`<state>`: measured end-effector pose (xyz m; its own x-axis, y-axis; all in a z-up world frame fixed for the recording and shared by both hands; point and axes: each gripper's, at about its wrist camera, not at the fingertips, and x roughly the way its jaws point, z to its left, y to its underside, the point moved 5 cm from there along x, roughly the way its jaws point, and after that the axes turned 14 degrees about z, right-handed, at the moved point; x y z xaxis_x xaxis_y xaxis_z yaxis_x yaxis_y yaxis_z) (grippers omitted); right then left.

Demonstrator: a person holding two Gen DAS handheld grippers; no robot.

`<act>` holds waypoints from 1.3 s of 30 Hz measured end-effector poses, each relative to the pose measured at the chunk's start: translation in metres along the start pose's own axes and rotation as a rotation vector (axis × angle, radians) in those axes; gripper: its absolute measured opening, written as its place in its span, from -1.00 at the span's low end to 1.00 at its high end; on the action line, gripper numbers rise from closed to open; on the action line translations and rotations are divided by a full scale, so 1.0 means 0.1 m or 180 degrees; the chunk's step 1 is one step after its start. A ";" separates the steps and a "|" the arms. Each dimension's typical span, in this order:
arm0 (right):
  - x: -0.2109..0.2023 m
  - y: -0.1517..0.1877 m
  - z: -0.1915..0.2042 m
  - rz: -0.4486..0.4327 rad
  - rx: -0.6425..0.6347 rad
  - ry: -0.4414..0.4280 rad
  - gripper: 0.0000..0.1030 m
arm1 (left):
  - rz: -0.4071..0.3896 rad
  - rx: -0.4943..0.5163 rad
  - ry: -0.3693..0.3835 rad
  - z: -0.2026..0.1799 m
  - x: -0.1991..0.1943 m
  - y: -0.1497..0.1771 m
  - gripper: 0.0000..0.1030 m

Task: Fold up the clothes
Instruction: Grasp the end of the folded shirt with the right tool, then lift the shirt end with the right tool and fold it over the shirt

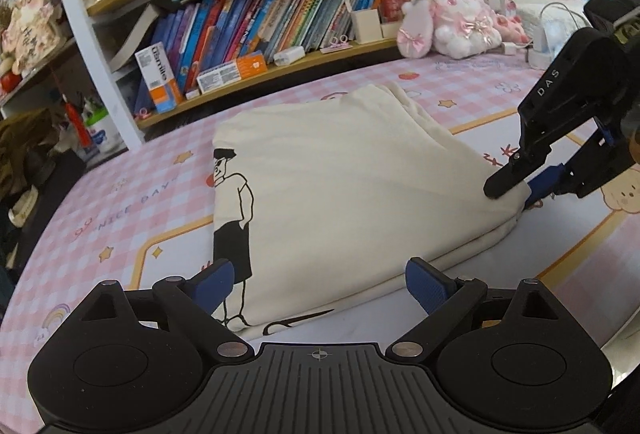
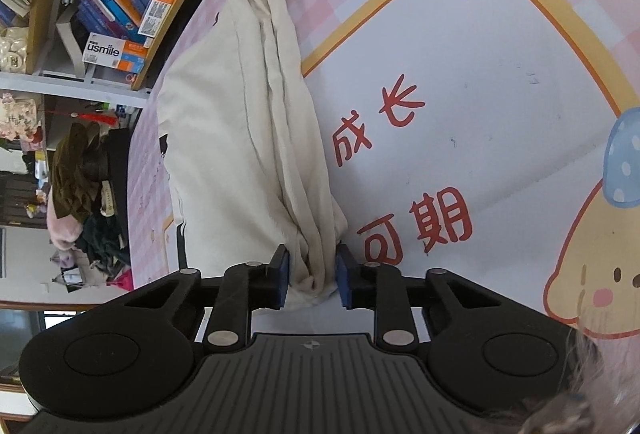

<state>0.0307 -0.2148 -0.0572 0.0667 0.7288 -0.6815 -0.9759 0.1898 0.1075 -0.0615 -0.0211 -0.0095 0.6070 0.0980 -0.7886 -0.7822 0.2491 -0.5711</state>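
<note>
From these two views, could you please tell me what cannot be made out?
- Left wrist view: the cream folded T-shirt has its printed black cartoon partly hidden by the open left tongs.
- Right wrist view: the corner pinched by the right tongs is hidden by bunched cloth and blue pads.

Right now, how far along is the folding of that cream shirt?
Mostly done: the cream shirt already lies as a layered rectangle on the pink mat. In hand: the right tool is shut on the shirt's stacked corner, while the left tool is open, holding nothing. Left: probably one more fold or a release and smoothing.
</note>
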 end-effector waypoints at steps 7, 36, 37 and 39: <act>0.00 0.02 -0.02 -0.0029 -0.0009 0.0033 -0.69 | 0.0024 0.0057 0.0058 -0.03 0.02 -0.02 0.85; -0.25 -0.03 0.53 -0.0244 -0.0242 -0.0154 -0.79 | -0.0556 0.0771 -0.0354 -0.33 0.27 -0.24 0.93; -0.25 -0.03 0.53 -0.0252 -0.0227 -0.0155 -0.79 | -0.0567 0.0809 -0.0339 -0.34 0.25 -0.24 0.93; -0.25 -0.03 0.54 -0.0267 -0.0217 -0.0165 -0.79 | -0.0601 0.0880 -0.0288 -0.36 0.21 -0.24 0.93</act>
<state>0.0435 -0.1985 -0.0014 0.1575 0.7455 -0.6476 -0.9782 0.2077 0.0011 -0.0356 -0.0595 -0.0204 0.7570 0.1072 -0.6445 -0.5948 0.5214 -0.6118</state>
